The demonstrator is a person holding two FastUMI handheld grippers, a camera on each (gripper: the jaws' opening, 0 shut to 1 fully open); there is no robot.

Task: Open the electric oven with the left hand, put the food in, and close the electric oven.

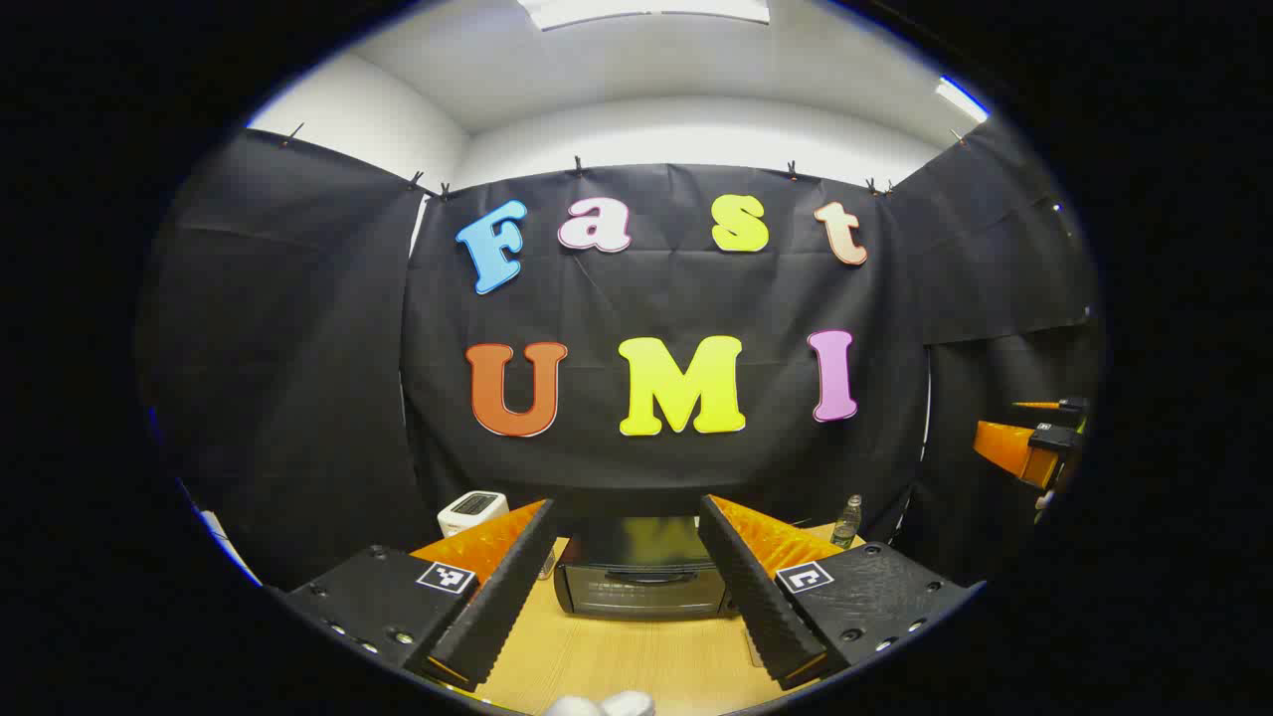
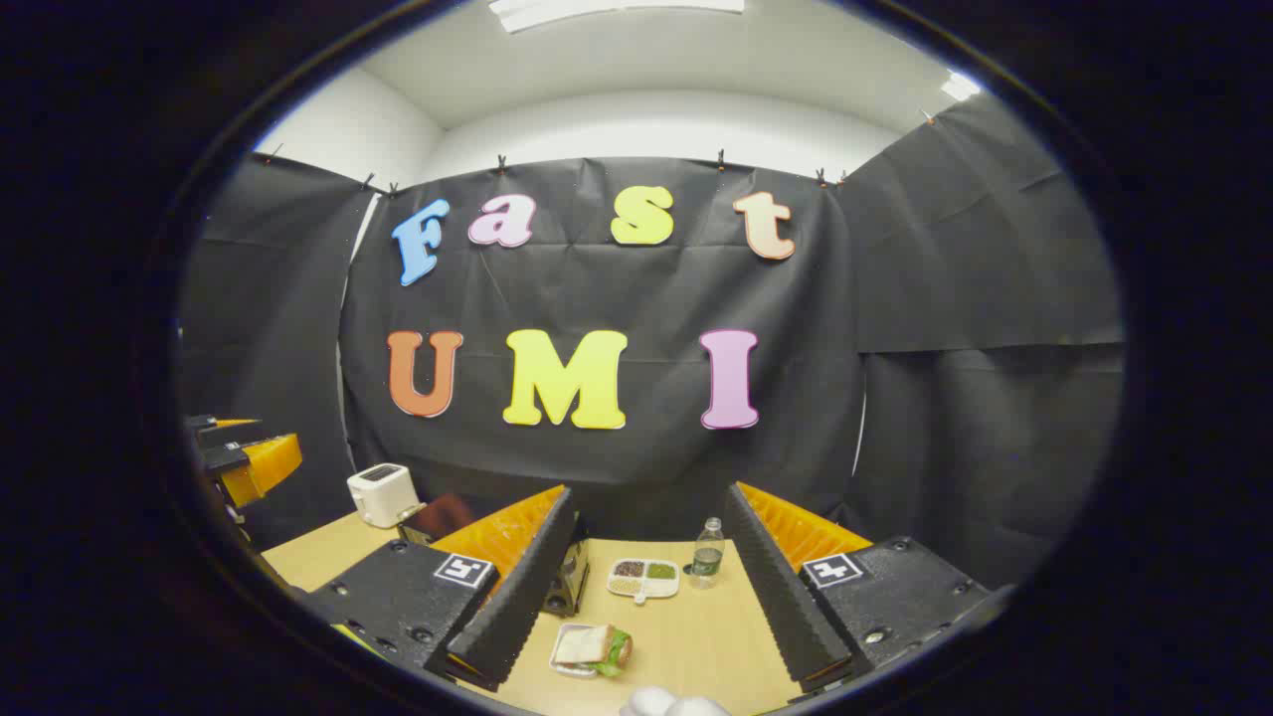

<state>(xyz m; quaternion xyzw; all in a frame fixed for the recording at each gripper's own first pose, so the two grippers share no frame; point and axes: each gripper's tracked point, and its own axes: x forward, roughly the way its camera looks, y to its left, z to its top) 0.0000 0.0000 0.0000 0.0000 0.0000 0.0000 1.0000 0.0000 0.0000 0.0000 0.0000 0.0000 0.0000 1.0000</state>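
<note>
Left gripper [image 1: 624, 557] is hanging wide open, framing the closed black electric oven [image 1: 641, 579] at lower centre on the bare wooden table [image 1: 617, 661]. Right gripper [image 2: 651, 567] is also spread open, with the sandwich on a small white plate [image 2: 593, 648] sitting between its fingers near the bottom edge.

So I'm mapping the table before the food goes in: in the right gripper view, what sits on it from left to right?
Toaster → electric oven → sandwich on its tray → divided snack tray → water bottle.
</note>
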